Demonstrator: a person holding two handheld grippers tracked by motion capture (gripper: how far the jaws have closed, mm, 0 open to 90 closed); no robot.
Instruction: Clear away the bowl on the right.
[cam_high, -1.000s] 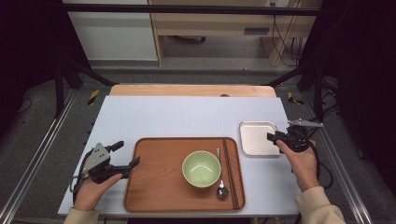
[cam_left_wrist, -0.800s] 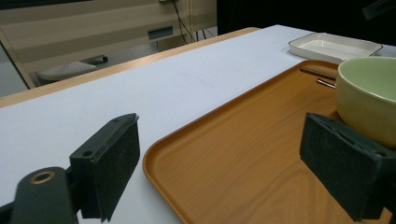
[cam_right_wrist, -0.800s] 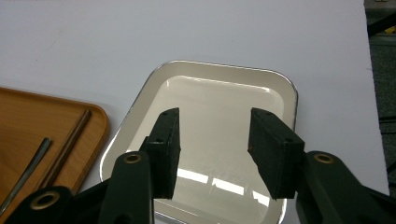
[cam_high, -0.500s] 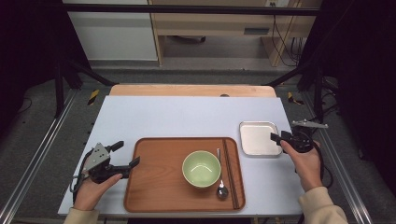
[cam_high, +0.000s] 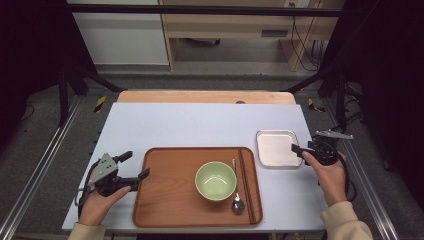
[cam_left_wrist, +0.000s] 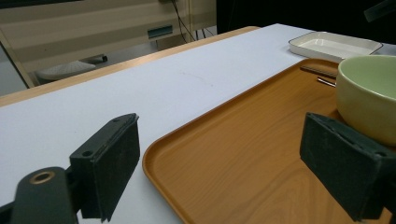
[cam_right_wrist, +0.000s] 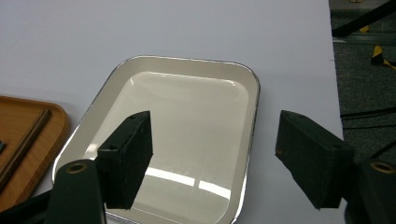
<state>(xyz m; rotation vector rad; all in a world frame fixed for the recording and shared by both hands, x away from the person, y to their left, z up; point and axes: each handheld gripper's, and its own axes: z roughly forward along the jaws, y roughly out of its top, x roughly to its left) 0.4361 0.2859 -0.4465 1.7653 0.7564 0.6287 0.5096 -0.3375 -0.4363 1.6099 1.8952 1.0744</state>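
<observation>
A white rectangular dish (cam_high: 276, 147) lies on the white table to the right of a wooden tray (cam_high: 170, 200). The tray carries a green bowl (cam_high: 215, 180), a spoon (cam_high: 237, 204) and chopsticks (cam_high: 247, 185). My right gripper (cam_high: 301, 149) is at the dish's right edge. In the right gripper view the right gripper (cam_right_wrist: 215, 154) has just been opening its jaws; they stand apart astride the rim of the dish (cam_right_wrist: 187, 107) without pressing it. My left gripper (cam_high: 137, 164) rests open at the tray's left edge. In the left gripper view the left gripper (cam_left_wrist: 219, 154) has the tray's corner between its jaws, untouched.
The table's far half (cam_high: 200, 125) is bare white surface with a wooden strip along the back edge. Metal rails run down both sides of the table. A bench and cables stand beyond it on the dark floor.
The right gripper's jaws have spread apart at the dish's rim and the hand has drawn back slightly. The dish, the tray and the left gripper have stayed put.
</observation>
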